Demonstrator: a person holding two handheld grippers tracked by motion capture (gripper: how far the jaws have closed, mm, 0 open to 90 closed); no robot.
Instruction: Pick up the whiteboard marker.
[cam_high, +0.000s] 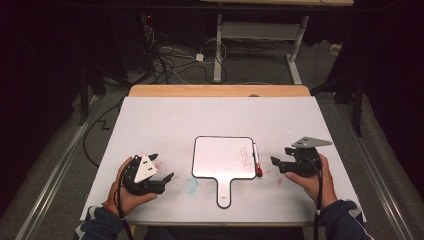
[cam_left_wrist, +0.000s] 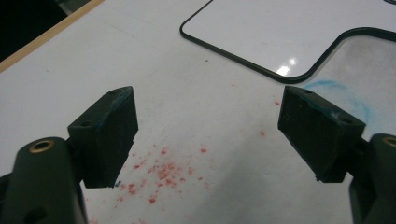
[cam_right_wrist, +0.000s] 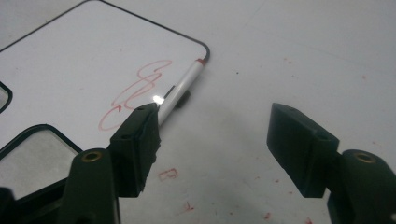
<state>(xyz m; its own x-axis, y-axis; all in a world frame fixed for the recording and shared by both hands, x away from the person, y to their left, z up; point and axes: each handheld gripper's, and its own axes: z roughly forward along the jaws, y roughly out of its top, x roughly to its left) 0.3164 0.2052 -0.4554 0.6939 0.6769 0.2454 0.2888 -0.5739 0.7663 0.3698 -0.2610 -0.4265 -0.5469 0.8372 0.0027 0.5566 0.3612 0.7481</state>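
Marker (cam_high: 257, 161) lying along right edge of whiteboard (cam_high: 220, 155), beside red scribble (cam_right_wrist: 135, 91). Right gripper (cam_high: 280, 161) just right of marker, jaws wide, empty. Left gripper (cam_high: 161, 168) jaws wide, empty.

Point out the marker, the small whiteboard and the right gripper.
marker (cam_right_wrist: 180, 91): right gripper view, white barrel.
small whiteboard (cam_high: 217, 156): high view, bare white face.
right gripper (cam_high: 280, 159): high view, between its fingers.
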